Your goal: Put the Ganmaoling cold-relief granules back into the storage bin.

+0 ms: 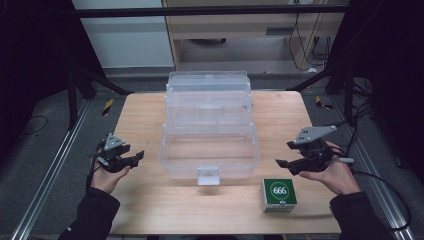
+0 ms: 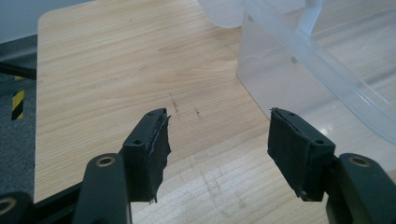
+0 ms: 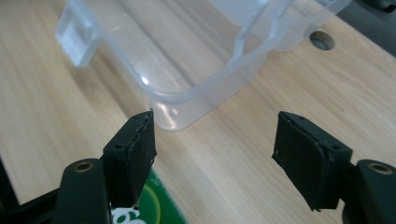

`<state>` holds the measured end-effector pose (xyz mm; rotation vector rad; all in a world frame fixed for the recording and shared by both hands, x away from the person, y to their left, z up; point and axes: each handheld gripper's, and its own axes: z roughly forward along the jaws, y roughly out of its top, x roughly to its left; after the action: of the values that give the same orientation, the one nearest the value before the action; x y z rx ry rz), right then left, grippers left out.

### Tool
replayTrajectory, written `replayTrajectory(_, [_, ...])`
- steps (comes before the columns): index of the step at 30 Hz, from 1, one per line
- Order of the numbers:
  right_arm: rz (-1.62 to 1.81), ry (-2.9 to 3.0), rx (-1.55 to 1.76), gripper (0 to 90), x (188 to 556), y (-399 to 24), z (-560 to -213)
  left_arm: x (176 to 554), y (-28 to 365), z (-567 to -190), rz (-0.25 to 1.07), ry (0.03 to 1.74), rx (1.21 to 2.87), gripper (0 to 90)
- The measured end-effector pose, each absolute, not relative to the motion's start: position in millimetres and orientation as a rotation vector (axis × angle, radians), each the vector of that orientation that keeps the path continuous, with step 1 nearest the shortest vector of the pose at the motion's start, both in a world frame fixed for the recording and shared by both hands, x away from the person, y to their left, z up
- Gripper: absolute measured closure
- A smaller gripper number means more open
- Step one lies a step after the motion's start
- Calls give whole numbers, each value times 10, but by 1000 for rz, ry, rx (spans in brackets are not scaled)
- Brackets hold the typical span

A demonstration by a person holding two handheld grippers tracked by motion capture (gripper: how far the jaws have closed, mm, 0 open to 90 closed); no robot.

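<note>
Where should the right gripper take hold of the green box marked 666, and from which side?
Probably from above, across two opposite side walls: the green box lies flat on the table, clear of the clear container. The right gripper is open beside it.

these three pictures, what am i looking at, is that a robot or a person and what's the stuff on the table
It is a person, not a robot, with a hand-held two-fingered tool in each hand: the left gripper and the right gripper. One picture looks down from above; the other two come from cameras riding on each tool, looking along its black fingers. On the wooden table sit an open clear plastic storage box and a small green and white box marked 666. Both grippers are open and hold nothing.
</note>
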<state>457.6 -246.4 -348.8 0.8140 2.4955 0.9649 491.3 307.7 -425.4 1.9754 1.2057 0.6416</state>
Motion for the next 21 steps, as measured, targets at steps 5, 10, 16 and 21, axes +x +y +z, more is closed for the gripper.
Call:
replayTrajectory(5, [897,2591,711,256,4506,-2397,-3480,4915,3069,-4258,637,1204,1980,372])
replayTrajectory(10, [809,2693,594,219,4444,-2313,-3505,4919,3070,-4265,633,1205,1985,372])
replayTrajectory(16, [719,2773,512,200,4401,-2253,-3566,4929,3056,-4290,629,1202,2005,370])
replayTrajectory(21, [618,2839,438,166,4373,-2196,-3640,4946,3055,-4329,626,1202,2024,368])
